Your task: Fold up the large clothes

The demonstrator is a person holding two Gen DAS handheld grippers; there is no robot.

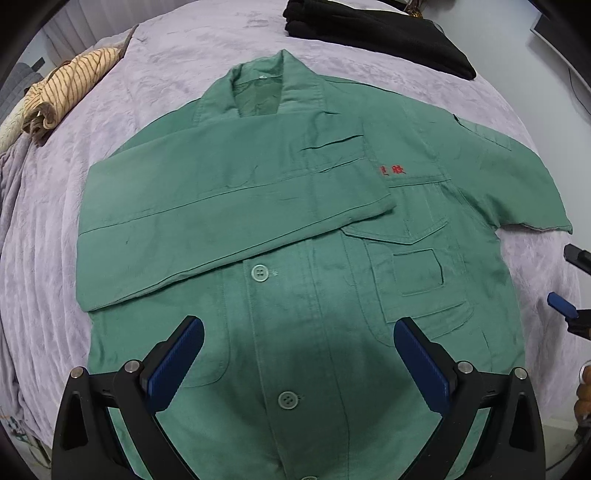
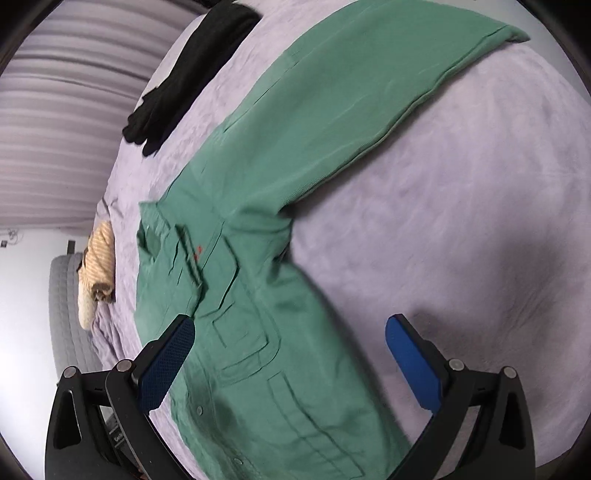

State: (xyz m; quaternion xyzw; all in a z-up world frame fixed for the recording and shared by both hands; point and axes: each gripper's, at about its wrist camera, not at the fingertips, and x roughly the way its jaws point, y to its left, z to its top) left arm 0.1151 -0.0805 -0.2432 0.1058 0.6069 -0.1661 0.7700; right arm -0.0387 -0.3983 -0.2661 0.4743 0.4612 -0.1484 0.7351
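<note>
Blue-padded fingers of the left gripper (image 1: 298, 363) are spread wide above the lower front of the green jacket (image 1: 295, 229), with nothing held between them; a shadow is cast on the cloth directly beneath. Two green buttons (image 1: 259, 273) on the placket are seen between and just beyond the fingers. Further on, the folded sleeve (image 1: 229, 206) is laid across the chest, its cuff reaching the red embroidered characters (image 1: 393, 170). A flapped chest pocket (image 1: 417, 273) lies to the right of the placket. The collar (image 1: 258, 88) is at the far end.

The right gripper (image 2: 290, 363) is likewise spread wide and empty, poised over the jacket's side edge: one finger is seen over the cloth, the other over the lavender blanket (image 2: 480, 221). Beyond it, the other sleeve (image 2: 369, 103) is stretched out flat, away from the body. The right gripper's blue tips are also glimpsed at the right edge of the left wrist view.

Farthest off, a folded black garment (image 1: 376, 33) is set past the collar, and a striped tan garment (image 1: 70, 85) is bunched at the blanket's far left edge.
</note>
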